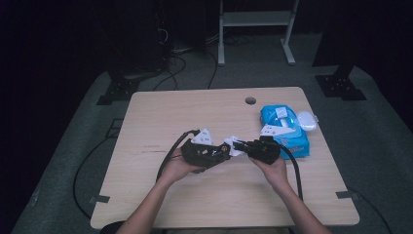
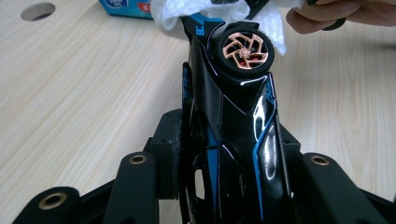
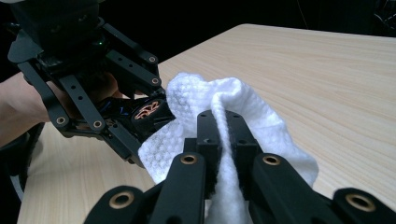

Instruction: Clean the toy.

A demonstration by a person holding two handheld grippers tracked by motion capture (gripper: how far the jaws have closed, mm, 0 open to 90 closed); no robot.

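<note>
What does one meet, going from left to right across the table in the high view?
Left gripper holding the glossy black toy car → white textured wipe → right gripper → blue wet-wipe pack.

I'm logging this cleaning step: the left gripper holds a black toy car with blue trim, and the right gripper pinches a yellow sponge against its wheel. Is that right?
Not quite. The right gripper pinches a white wipe, not a yellow sponge, as the right gripper view shows. The rest stands: the left gripper holds the black toy car with blue trim, and the wipe is against its wheel.
</note>
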